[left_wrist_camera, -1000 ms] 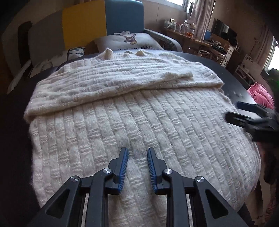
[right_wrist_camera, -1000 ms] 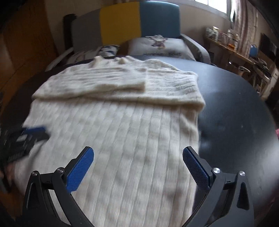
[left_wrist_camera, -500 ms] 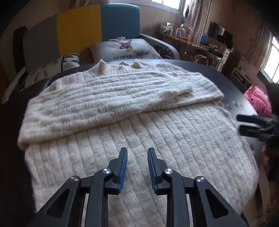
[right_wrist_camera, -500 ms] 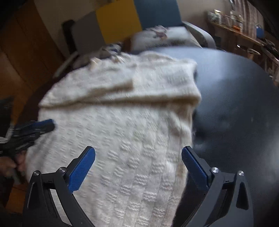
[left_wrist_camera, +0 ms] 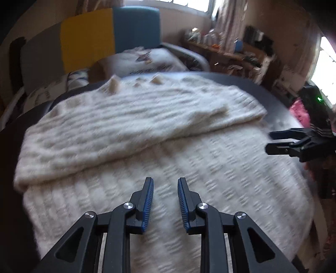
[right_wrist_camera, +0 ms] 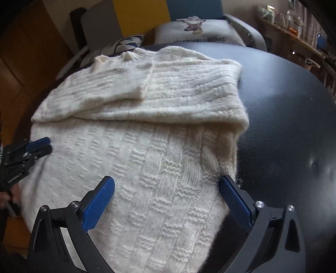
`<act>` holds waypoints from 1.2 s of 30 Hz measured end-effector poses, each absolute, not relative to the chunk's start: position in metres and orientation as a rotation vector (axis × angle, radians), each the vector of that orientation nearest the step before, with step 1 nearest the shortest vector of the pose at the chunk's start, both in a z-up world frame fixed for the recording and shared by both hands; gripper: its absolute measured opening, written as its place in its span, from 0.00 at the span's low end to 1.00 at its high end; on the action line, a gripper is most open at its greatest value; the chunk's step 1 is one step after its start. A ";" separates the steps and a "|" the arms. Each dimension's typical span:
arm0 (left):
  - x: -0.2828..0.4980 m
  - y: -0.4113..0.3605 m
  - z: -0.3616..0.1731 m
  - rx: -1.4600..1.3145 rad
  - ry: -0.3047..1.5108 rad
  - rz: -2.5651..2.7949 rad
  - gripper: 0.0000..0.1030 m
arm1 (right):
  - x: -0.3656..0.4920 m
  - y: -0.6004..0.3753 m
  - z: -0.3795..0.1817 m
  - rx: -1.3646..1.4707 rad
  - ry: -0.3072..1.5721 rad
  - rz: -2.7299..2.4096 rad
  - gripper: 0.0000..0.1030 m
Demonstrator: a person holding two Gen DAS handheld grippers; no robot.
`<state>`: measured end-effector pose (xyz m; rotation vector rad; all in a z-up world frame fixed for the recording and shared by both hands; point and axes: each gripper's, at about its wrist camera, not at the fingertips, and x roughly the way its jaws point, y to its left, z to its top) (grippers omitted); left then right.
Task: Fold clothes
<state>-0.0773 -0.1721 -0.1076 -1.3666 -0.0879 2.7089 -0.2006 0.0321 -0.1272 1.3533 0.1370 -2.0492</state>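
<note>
So I have the cream chunky-knit sweater (right_wrist_camera: pixel 147 151) spread flat on the round black leather-look table (right_wrist_camera: pixel 294 117), neck end away from me and hem toward me. Both sleeves lie folded across the chest in a band, which I read as the sleeves-in step done and the hem-to-collar fold not yet made. That would explain where my tools sit: both over the near half of the body, one toward each side edge.

My right gripper (right_wrist_camera: pixel 168 195) has its jaws spread wide, and its right blue pad (right_wrist_camera: pixel 235 197) sits at the sweater's right border where knit meets table. Nothing is pinched between the pads. My left gripper (left_wrist_camera: pixel 165 201) stands with a narrow gap between its jaws, empty, poised above the knit near the middle-left. I can't tell whether its tips touch the wool.

The hem itself is cut off below both views, hidden behind the gripper bodies, so I can't judge how it lies. The left view is smeared, and the sweater's collar (left_wrist_camera: pixel 134 84) shows only as a few pale points. Behind the table, a printed white cushion (right_wrist_camera: pixel 195 29) rests on a blue, yellow and grey chair (right_wrist_camera: pixel 134 16).
</note>
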 end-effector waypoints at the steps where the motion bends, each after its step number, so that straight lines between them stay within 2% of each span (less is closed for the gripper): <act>1: -0.079 -0.170 -0.104 -1.342 -0.090 2.699 0.23 | -0.201 0.031 -0.120 1.322 0.109 -2.027 0.99; 4: -0.094 -0.158 -0.115 -1.418 -0.009 2.650 0.23 | -0.211 0.019 -0.110 1.267 0.113 -1.987 0.99; 8: -0.102 -0.148 -0.123 -1.434 0.062 2.642 0.23 | -0.236 0.010 -0.135 1.385 0.199 -1.973 0.99; 12: -0.102 -0.150 -0.120 -1.451 0.020 2.648 0.23 | -0.228 0.007 -0.139 1.335 0.364 -2.030 0.99; 18: -0.098 -0.152 -0.118 -1.466 -0.021 2.668 0.23 | -0.176 0.002 -0.117 1.282 0.371 -2.075 0.98; 20: -0.093 -0.153 -0.116 -1.478 -0.043 2.675 0.23 | -0.152 -0.001 -0.119 1.285 0.385 -2.067 0.85; 24: -0.080 -0.155 -0.114 -1.497 -0.059 2.681 0.23 | -0.114 0.000 -0.127 1.269 0.428 -2.107 0.84; 27: -0.070 -0.159 -0.113 -1.513 -0.071 2.683 0.23 | -0.106 0.006 -0.127 1.257 0.386 -2.155 0.75; 29: -0.061 -0.159 -0.111 -1.516 -0.059 2.685 0.23 | -0.104 0.011 -0.122 1.253 0.373 -2.163 0.55; 33: -0.031 -0.150 -0.106 -1.473 0.027 2.671 0.23 | -0.087 0.045 -0.103 1.257 0.179 -2.104 0.54; 36: -0.013 -0.145 -0.109 -1.454 0.069 2.665 0.23 | -0.060 0.068 -0.103 1.261 0.131 -2.031 0.61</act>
